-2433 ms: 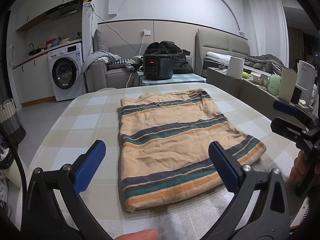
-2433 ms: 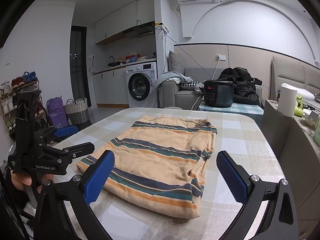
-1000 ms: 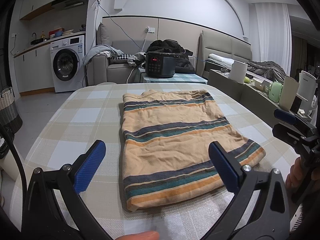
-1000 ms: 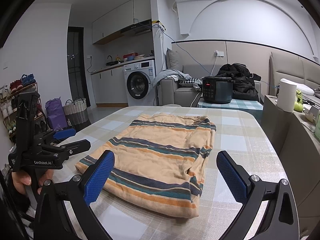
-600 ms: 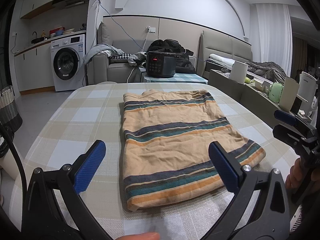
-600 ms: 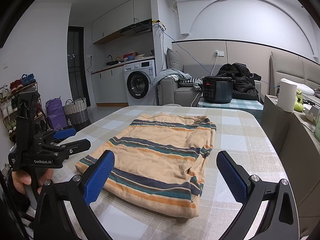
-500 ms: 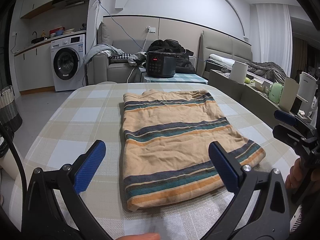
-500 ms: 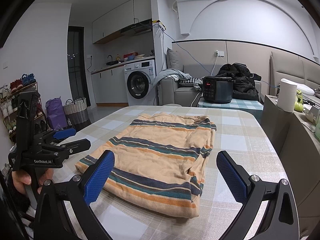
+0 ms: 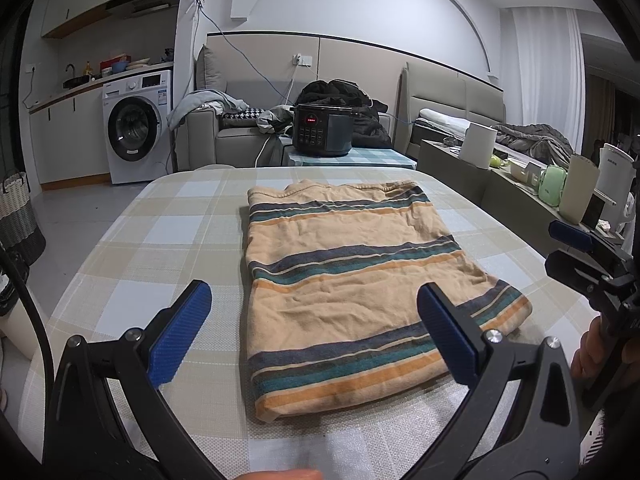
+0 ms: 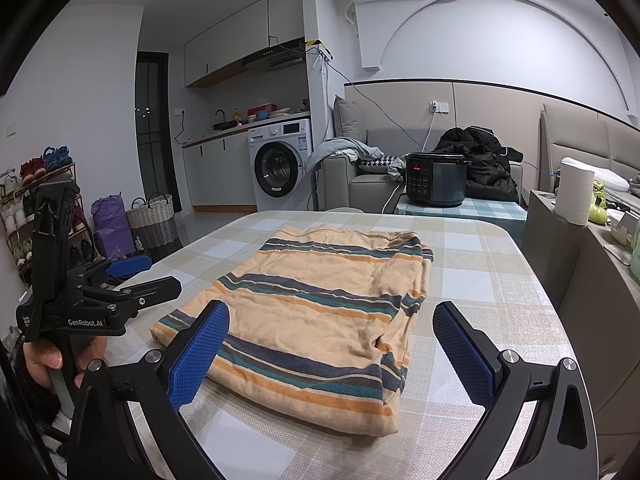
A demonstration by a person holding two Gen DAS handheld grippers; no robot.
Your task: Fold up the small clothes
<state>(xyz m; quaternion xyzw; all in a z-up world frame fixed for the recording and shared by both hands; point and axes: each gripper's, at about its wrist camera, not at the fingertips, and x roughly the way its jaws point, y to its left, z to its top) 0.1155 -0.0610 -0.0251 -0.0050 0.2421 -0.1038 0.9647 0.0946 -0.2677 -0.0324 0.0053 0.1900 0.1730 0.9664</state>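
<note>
A folded orange garment (image 9: 352,280) with dark blue and teal stripes lies flat on the checked tablecloth; it also shows in the right wrist view (image 10: 320,304). My left gripper (image 9: 316,320) is open and empty, held above the garment's near edge. My right gripper (image 10: 332,340) is open and empty, held above the garment's near right corner. Each gripper shows in the other's view: the right one (image 9: 576,252) at the table's right edge, the left one (image 10: 124,276) at the left edge.
The table (image 9: 168,248) has a checked cloth. Beyond it stand a black rice cooker (image 9: 322,130) on a small table, a sofa with clothes, a washing machine (image 9: 136,132) and baskets (image 10: 154,220). A shelf with cups and a paper roll (image 9: 478,146) runs along the right.
Both grippers have stayed almost still over the last second. Since 2.4 s ago the left one has pulled back and levelled slightly. The garment has not moved.
</note>
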